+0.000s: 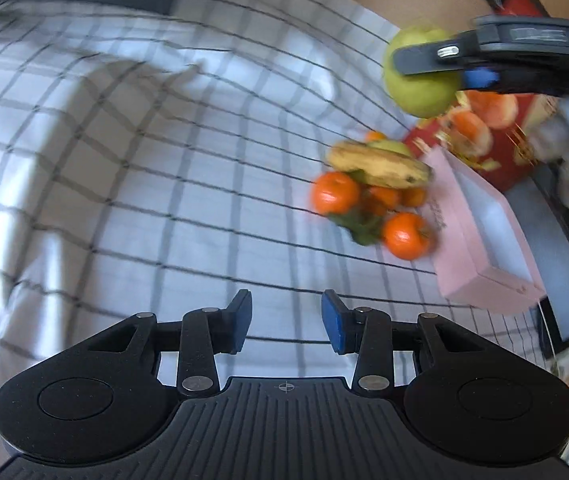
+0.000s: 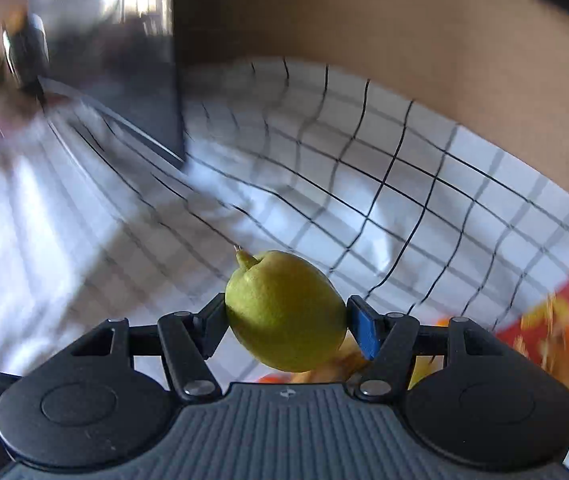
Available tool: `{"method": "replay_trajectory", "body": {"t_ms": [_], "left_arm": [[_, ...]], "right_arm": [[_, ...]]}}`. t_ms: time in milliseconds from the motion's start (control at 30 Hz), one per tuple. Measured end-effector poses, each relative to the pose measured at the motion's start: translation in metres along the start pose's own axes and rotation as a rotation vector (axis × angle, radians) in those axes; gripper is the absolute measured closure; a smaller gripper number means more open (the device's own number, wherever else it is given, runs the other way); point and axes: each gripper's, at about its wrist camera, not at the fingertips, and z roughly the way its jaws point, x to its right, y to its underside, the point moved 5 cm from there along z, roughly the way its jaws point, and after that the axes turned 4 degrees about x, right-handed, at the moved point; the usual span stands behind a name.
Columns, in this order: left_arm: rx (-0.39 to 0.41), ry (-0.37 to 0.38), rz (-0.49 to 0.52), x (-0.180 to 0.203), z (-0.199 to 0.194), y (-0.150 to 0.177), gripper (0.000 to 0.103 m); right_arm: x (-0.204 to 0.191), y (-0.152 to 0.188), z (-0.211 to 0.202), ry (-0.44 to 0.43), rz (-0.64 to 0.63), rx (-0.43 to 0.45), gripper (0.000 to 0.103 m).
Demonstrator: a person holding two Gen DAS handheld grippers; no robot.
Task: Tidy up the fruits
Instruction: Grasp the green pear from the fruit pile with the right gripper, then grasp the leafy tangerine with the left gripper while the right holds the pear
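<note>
A green pear [image 2: 284, 312] was pinched between the right gripper's [image 2: 286, 322] pads, lifted clear of the checked cloth [image 2: 384, 160]. The left gripper [image 1: 286, 322] was held spread and empty.

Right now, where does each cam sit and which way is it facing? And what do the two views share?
Left wrist: on the left gripper, angled down over the checked cloth toward the fruit pile and pink box; its own fingers stand apart with nothing between them, and the right gripper enters top right.
Right wrist: on the right gripper, angled down across the cloth; its own fingers are clamped on the green pear.
Shared: the pear, the cloth, the red fruit-print box.
</note>
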Motion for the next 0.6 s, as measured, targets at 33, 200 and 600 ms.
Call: {"method": "replay_trajectory", "body": {"t_ms": [33, 200, 600], "left_arm": [[-0.001, 0.014, 0.030, 0.007, 0.003, 0.000, 0.060], [-0.009, 0.118, 0.215, 0.059, 0.018, -0.002, 0.060], [0.073, 0.041, 0.654, 0.147, 0.093, -0.021, 0.060]], "right_arm": [[-0.005, 0.009, -0.015, -0.002, 0.019, 0.023, 0.039], [0.000, 0.076, -0.075, 0.097, 0.133, 0.057, 0.039], [0.028, 0.237, -0.106, 0.296, 0.499, 0.001, 0.039]]}}
